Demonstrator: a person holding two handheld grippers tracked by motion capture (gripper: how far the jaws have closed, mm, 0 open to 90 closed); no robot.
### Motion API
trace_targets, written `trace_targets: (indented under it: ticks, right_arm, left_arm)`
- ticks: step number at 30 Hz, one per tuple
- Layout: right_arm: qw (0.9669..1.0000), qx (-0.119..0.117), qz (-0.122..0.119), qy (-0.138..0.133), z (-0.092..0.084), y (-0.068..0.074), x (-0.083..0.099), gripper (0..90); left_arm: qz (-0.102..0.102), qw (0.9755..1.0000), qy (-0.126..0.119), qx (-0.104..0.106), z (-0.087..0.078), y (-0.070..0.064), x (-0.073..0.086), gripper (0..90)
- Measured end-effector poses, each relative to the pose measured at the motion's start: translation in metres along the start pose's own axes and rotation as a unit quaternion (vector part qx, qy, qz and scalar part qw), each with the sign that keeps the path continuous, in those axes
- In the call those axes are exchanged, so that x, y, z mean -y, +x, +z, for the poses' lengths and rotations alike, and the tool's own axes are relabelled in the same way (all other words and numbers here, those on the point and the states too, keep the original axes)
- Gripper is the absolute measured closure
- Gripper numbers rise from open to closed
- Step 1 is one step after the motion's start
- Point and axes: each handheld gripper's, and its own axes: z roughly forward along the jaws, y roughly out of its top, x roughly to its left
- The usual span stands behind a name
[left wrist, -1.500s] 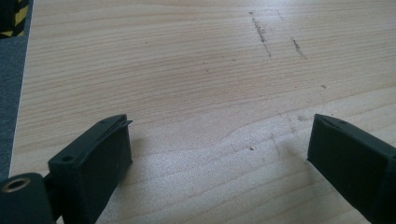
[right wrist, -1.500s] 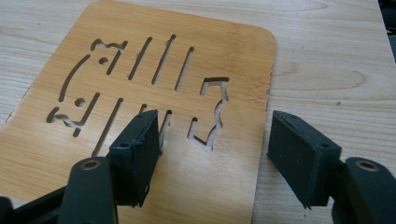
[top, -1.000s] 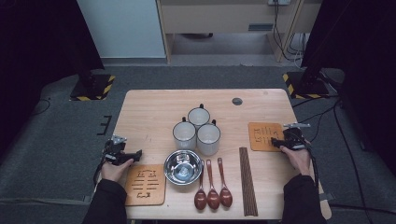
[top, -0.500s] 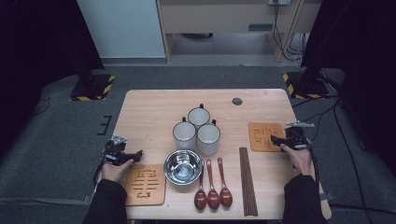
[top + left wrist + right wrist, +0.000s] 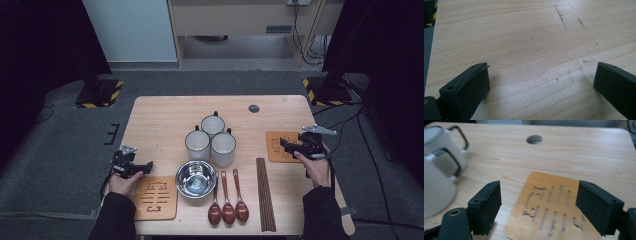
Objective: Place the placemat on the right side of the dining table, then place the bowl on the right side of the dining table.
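A: Where's the right hand-held gripper relative to the right coaster?

B: I see it hovering above that coaster, which lies flat on the table, right of the mugs. Its jaws have just been opening and stand wide, nothing between them.

A: And the left one?

B: My left hand-held gripper sits beside the left coaster, over bare wood, jaws spread wide, having just been opening, empty.

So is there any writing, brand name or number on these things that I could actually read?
No printed word, brand or number shows anywhere.
Right wooden mat: cut-out slots like a sign or character, too blurred to read.
Left wooden mat: a similar cut-out pattern, too small to read.
Mugs, bowl, spoons, chopsticks: no markings visible.
Floor plates: yellow-and-black warning stripes, no text.
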Motion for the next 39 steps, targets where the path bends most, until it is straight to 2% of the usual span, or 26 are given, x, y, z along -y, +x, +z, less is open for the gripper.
trace_targets:
  ticks: [4,5,6,10,11,12,13,14,15,17,18,19,22,23,24,30,31,32,36,37,39]
  right_arm:
    - [0.9996,-0.026,-0.001,-0.010,-0.006,0.022,-0.006,18.0]
    - [0.9996,-0.026,-0.001,-0.010,-0.006,0.022,-0.006,18.0]
    - [0.9993,-0.035,-0.004,-0.012,-0.008,0.033,-0.008,17.4]
    - [0.9983,-0.055,-0.012,-0.016,-0.009,0.056,-0.010,16.6]
    - [0.9983,-0.055,-0.012,-0.016,-0.009,0.056,-0.010,16.6]
    - [0.9977,-0.065,-0.017,-0.014,-0.008,0.068,-0.010,16.3]
    - [0.9977,-0.065,-0.017,-0.014,-0.008,0.068,-0.010,16.3]
    - [0.9971,-0.072,-0.021,-0.015,-0.008,0.074,-0.010,16.2]
    - [0.9960,-0.083,-0.030,-0.012,-0.007,0.087,-0.010,15.9]
    - [0.9946,-0.094,-0.041,-0.013,-0.007,0.099,-0.009,15.7]
    - [0.9946,-0.094,-0.041,-0.013,-0.007,0.099,-0.009,15.7]
    - [0.9934,-0.103,-0.049,-0.011,-0.006,0.110,-0.008,15.5]
    - [0.9915,-0.114,-0.062,-0.009,-0.005,0.123,-0.007,15.4]
    - [0.9915,-0.114,-0.062,-0.009,-0.005,0.123,-0.007,15.4]
    - [0.9902,-0.124,-0.065,-0.008,-0.005,0.131,-0.006,15.4]
    - [0.9862,-0.149,-0.072,0.000,0.001,0.156,-0.001,15.4]
    - [0.9862,-0.149,-0.072,0.000,0.001,0.156,-0.001,15.4]
    - [0.9850,-0.154,-0.078,0.004,0.004,0.165,0.001,15.6]
    - [0.9827,-0.163,-0.087,0.015,0.010,0.181,0.008,15.8]
    - [0.9827,-0.163,-0.087,0.015,0.010,0.181,0.008,15.8]
    - [0.9808,-0.169,-0.093,0.025,0.013,0.190,0.013,15.8]
  left_arm:
    - [0.000,1.0000,0.000,0.000,0.000,0.000,0.000,0.0]
    - [0.000,1.0000,0.000,0.000,0.000,0.000,0.000,0.0]
    - [0.000,1.0000,0.000,0.000,0.000,0.000,0.000,0.0]
    - [0.000,1.0000,0.000,0.000,0.000,0.000,0.000,0.0]
    - [0.000,1.0000,0.000,0.000,0.000,0.000,0.000,0.0]
    - [0.000,1.0000,0.000,0.000,0.000,0.000,0.000,0.0]
    - [0.000,1.0000,0.000,0.000,0.000,0.000,0.000,0.0]
    - [0.000,1.0000,0.000,0.000,0.000,0.000,0.000,0.0]
    - [0.000,1.0000,0.000,0.000,0.000,0.000,0.000,0.0]
    - [0.000,1.0000,0.000,0.000,0.000,0.000,0.000,0.0]
    - [0.000,1.0000,0.000,0.000,0.000,0.000,0.000,0.0]
    - [0.000,1.0000,0.000,0.000,0.000,0.000,0.000,0.0]
    - [0.000,1.0000,0.000,0.000,0.000,0.000,0.000,0.0]
    - [0.000,1.0000,0.000,0.000,0.000,0.000,0.000,0.0]
    - [0.000,1.0000,0.000,0.000,0.000,0.000,0.000,0.0]
    - [0.000,1.0000,0.000,0.000,0.000,0.000,0.000,0.0]
    - [0.000,1.0000,0.000,0.000,0.000,0.000,0.000,0.0]
    - [0.001,1.0000,0.000,0.000,0.000,0.000,0.000,0.0]
    - [0.001,1.0000,0.000,0.000,0.000,0.000,0.000,0.0]
    - [0.001,1.0000,0.000,0.000,0.000,0.000,0.000,0.0]
    - [0.001,1.0000,0.000,0.000,0.000,0.000,0.000,0.0]
